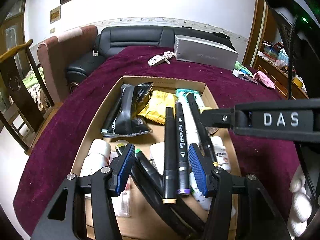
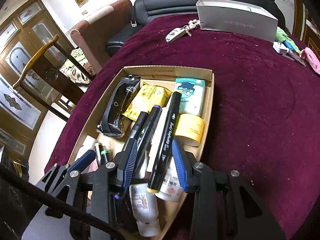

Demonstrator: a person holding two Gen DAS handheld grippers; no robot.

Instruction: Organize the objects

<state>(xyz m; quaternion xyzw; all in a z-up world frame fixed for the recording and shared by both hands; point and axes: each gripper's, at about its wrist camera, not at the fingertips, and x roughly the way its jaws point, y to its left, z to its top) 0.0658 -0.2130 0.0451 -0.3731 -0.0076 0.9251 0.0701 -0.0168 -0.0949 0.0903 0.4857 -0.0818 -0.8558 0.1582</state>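
The cardboard box sits on the bench, which is covered by a maroon cloth. Contents at the far end: a black snack packet, a yellow packet and a teal tissue pack. A yellow tape roll lies against the right wall of the box. Black markers lie loose lengthwise across the middle, on top of white bottles and other small items.

Left tongs: the jaws stand apart above the near end of the box. Two markers lie between the blue pads; the pads do not press on them.

Right tongs: the jaws stand apart. A yellow-capped marker lies between them with a visible gap on each side. In the left wrist view this tool reaches over the right wall of the box.

A grey carton and a key fob rest at the far edge of the cloth, well apart from the box.
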